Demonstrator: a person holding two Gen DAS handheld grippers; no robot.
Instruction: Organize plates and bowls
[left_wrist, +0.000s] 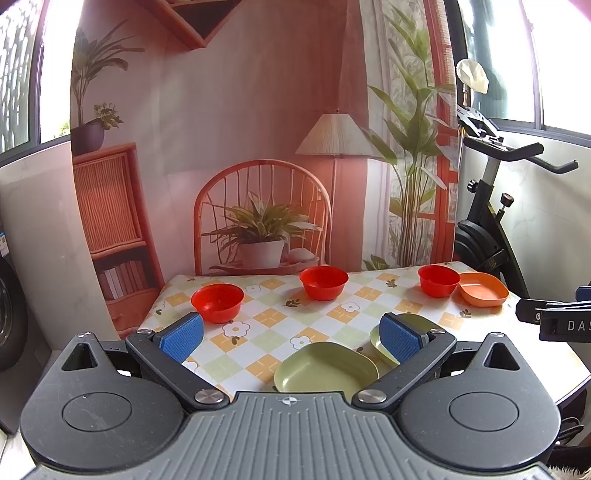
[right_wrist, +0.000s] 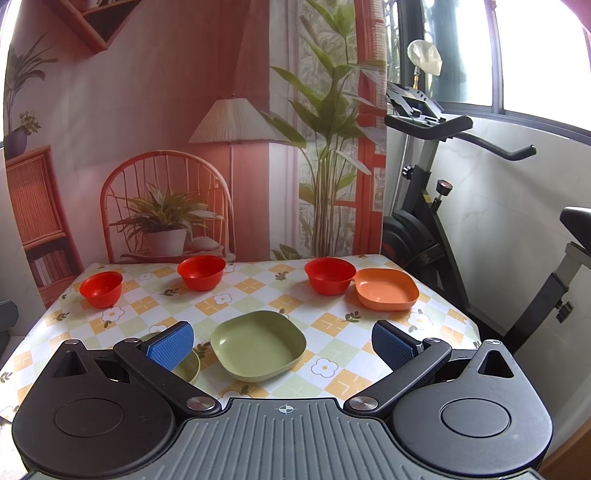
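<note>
A table (right_wrist: 258, 291) with a checked, flower-print cloth holds plates and bowls. Taking the orange plate (right_wrist: 386, 288) at the far right corner as the landmark: one red bowl (right_wrist: 328, 275) touches its left edge, a second red bowl (right_wrist: 201, 272) sits well to its left along the far edge, and a third red bowl (right_wrist: 101, 289) sits farther left still, near the left edge. Two green plates lie nearer than the orange plate and to its left. One green plate (right_wrist: 258, 345) lies between the right gripper's (right_wrist: 282, 345) spread fingers; the other green plate (left_wrist: 327, 367) lies between those of the left gripper (left_wrist: 291, 336). Both grippers are released, empty, and above the table's near edge. Behind the table hangs a printed backdrop (right_wrist: 184, 129); an exercise bike (right_wrist: 436, 206) stands right of it.
</note>
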